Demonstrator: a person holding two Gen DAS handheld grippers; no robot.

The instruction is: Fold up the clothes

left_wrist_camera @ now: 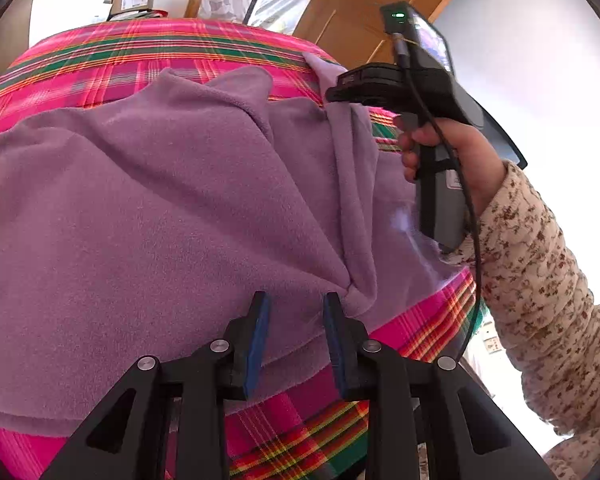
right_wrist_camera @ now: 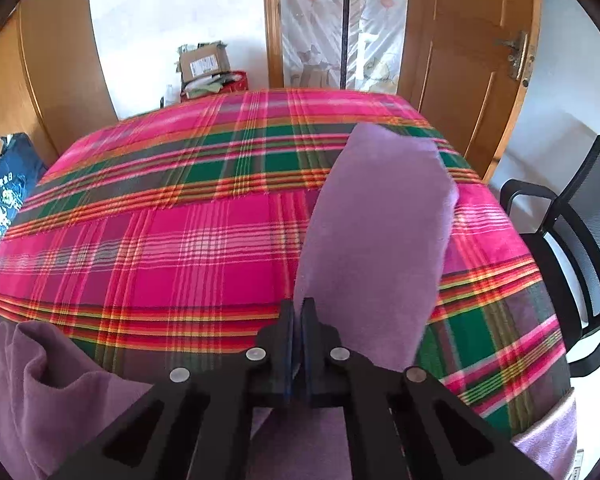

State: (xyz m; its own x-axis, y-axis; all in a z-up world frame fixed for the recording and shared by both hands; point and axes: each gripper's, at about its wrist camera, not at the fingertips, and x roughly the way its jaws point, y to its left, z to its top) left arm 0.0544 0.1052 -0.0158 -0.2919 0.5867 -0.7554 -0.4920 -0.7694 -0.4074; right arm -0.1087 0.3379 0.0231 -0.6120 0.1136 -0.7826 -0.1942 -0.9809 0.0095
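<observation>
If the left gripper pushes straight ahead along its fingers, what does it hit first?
Most likely the purple fleece garment. The left gripper is open, its fingers aimed at the fleece spread over the plaid cloth; nothing else shows in between, though the depth is hard to judge.

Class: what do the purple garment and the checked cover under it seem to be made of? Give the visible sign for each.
Purple garment: looks like fleece, matte and soft; its surface is fuzzy and it falls in thick, rounded folds. Checked cover: looks like woven cloth, probably cotton or a blend, with a flat, dull finish; the pink, green and orange stripes cross as in a woven plaid. The exact fibre of either cannot be told.
</observation>
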